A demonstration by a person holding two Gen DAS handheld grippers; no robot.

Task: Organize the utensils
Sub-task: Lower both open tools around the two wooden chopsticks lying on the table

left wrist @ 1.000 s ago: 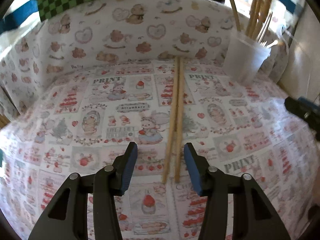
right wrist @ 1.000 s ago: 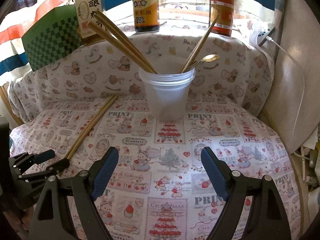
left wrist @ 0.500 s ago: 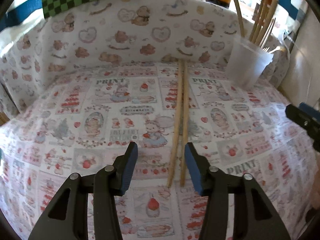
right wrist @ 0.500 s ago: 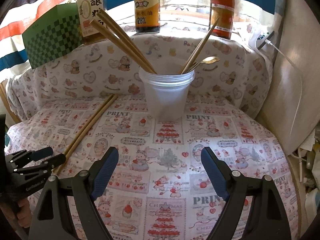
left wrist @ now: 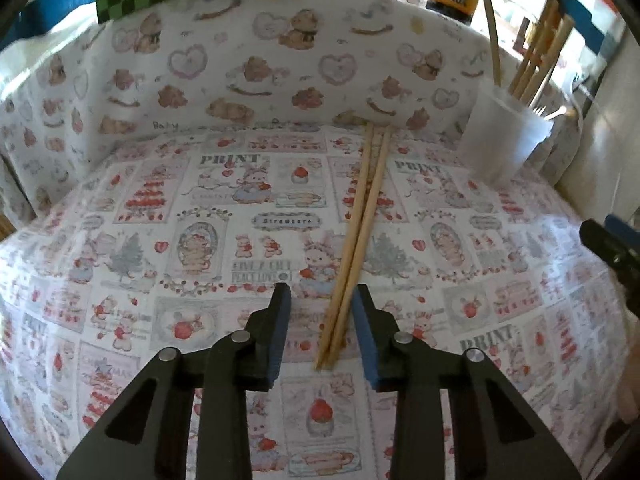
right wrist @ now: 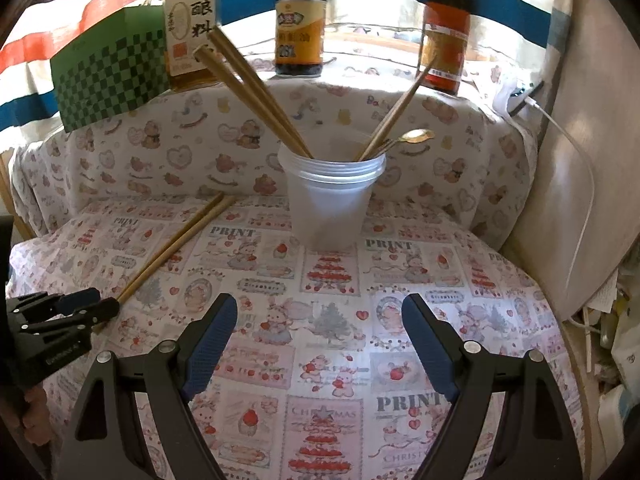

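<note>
A pair of wooden chopsticks (left wrist: 362, 232) lies on the printed tablecloth, also showing in the right wrist view (right wrist: 176, 242). My left gripper (left wrist: 322, 320) is open, with its blue pads on either side of the chopsticks' near ends, not touching them. A translucent plastic cup (right wrist: 330, 200) holds several chopsticks and a gold spoon (right wrist: 418, 136); it stands at the back right in the left wrist view (left wrist: 502, 136). My right gripper (right wrist: 320, 344) is wide open and empty, in front of the cup.
Sauce bottles (right wrist: 299, 28) and a green checkered box (right wrist: 108, 76) stand on the ledge behind the padded back wall. A white wall with a cable (right wrist: 576, 184) bounds the right side. The left gripper appears at the left edge of the right wrist view (right wrist: 64, 312).
My left gripper has moved forward so the chopsticks' near ends now lie between its pads. The right gripper has barely moved.
</note>
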